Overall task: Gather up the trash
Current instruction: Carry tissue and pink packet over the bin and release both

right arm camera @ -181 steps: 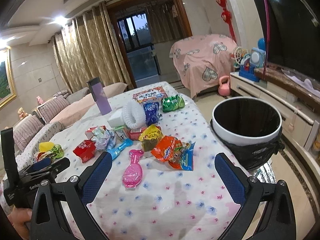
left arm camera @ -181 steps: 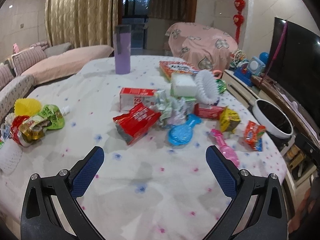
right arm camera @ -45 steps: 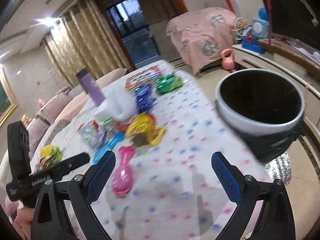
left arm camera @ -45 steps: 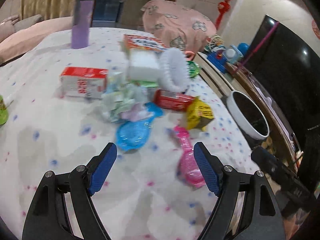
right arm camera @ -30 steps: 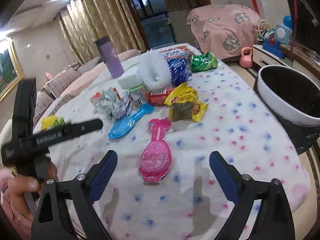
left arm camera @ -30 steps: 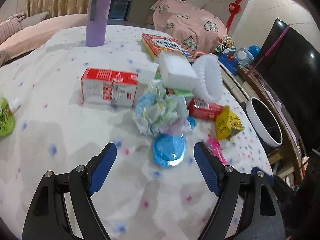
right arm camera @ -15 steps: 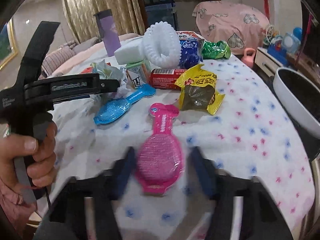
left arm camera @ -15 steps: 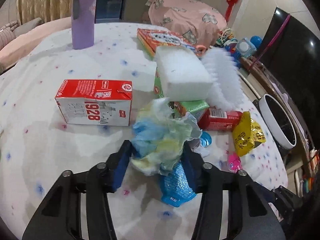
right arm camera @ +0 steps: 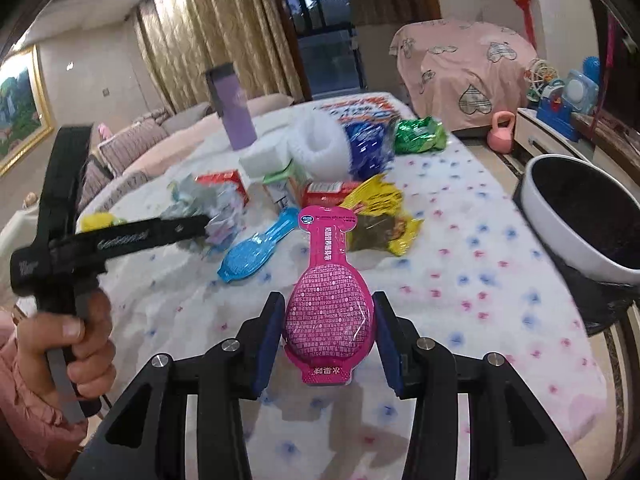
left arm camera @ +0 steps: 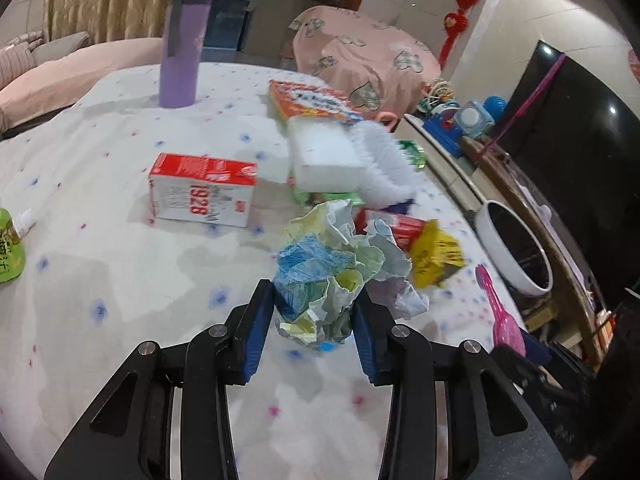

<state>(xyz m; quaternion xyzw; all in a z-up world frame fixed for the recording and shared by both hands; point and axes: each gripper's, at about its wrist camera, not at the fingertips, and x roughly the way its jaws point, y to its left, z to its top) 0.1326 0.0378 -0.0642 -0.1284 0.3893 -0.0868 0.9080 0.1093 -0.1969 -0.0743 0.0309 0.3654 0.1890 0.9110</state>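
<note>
Trash is lying scattered over the worktop point(left arm camera: 120, 280), which is wearing a white cloth dotted with small flowers. Left tongs point(left arm camera: 313, 316) are reaching forward low over the cloth, their blue pads pressing on either side of a crumpled paper wad point(left arm camera: 336, 276) and holding it; whether the wad is resting on the cloth or raised off it cannot be told. In the right wrist view the person's left hand point(right arm camera: 76, 344) is wrapping around the black handle of those tongs, which are pointing rightward toward the heap. Right tongs point(right arm camera: 328, 328) are closing narrowly around the round end of a pink paddle-shaped packet point(right arm camera: 328, 304), both pads touching its edges, its narrow neck pointing away toward the heap. Just beyond it a yellow wrapper point(right arm camera: 380, 216) and a blue paddle-shaped packet point(right arm camera: 256, 252) are lying on the cloth. Farther back a red and white carton point(left arm camera: 202, 190), a white foam block point(left arm camera: 326, 152) and a white ruffled roll point(left arm camera: 384, 164) are sitting close together, with a purple tumbler point(left arm camera: 182, 46) standing upright behind them. Beside the worktop's right edge a white-rimmed bin point(right arm camera: 584, 216) with a black liner is standing with its mouth uncovered.
</note>
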